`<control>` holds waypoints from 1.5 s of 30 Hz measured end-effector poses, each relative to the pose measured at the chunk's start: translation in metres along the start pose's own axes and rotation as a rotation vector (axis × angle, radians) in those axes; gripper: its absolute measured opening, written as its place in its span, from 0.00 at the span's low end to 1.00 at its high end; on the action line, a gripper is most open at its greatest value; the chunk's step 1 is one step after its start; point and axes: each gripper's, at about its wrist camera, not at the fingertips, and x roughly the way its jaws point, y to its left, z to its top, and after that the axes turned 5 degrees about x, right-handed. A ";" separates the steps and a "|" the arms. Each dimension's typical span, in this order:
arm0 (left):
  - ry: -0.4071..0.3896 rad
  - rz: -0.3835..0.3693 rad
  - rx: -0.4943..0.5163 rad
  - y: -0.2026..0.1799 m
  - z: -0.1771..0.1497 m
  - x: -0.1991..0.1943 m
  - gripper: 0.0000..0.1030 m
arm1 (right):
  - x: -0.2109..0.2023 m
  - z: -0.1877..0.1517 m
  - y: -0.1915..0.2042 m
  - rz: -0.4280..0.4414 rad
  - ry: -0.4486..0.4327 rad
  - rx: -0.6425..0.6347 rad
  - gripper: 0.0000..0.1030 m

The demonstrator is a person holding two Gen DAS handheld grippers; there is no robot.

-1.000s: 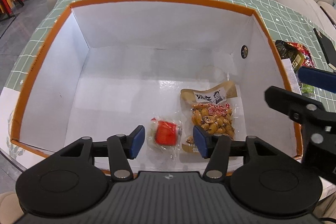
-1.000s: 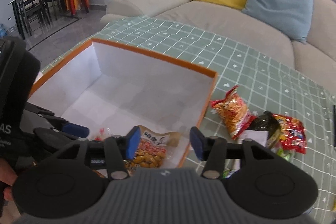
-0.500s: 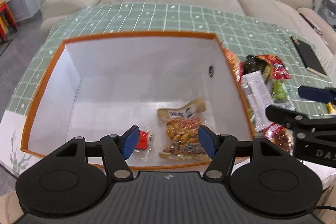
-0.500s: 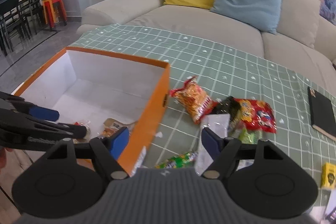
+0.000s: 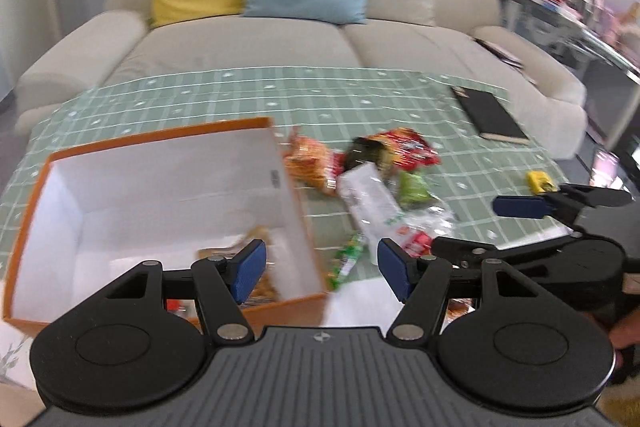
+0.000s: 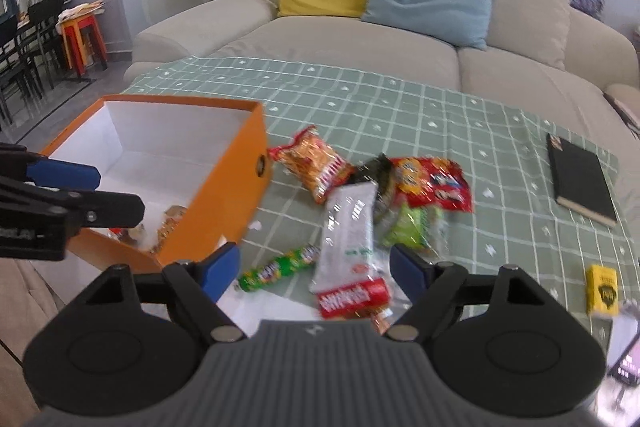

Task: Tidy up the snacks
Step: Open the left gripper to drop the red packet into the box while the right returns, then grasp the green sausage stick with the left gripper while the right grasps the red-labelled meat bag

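On the table's green checked cloth, beside the orange box: loose snack pile, labels too blurred to read; black notebook near the right edge. Box holds a nut pack. Left gripper and right gripper both spread, holding nothing

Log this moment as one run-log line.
left gripper: open, empty | right gripper: open, over snack pile | orange box: two packets inside

I see the green-checked surface carrying an orange box left, snack packets centre, black notebook right.
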 end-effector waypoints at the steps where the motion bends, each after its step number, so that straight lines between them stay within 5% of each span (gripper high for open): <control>1: 0.003 -0.012 0.015 -0.006 -0.001 0.001 0.73 | -0.001 -0.004 -0.005 -0.007 0.005 0.005 0.77; 17: 0.097 -0.101 0.186 -0.064 -0.045 0.049 0.72 | 0.012 -0.069 -0.044 -0.040 0.119 0.022 0.77; 27: 0.075 -0.016 0.340 -0.076 -0.022 0.065 0.64 | 0.035 -0.069 -0.046 -0.024 0.142 0.006 0.67; 37: 0.390 0.040 0.444 -0.082 0.006 0.132 0.58 | 0.066 -0.056 -0.042 0.012 0.208 -0.035 0.79; 45: 0.469 0.092 0.548 -0.087 0.008 0.168 0.57 | 0.089 -0.060 -0.043 0.022 0.262 -0.039 0.78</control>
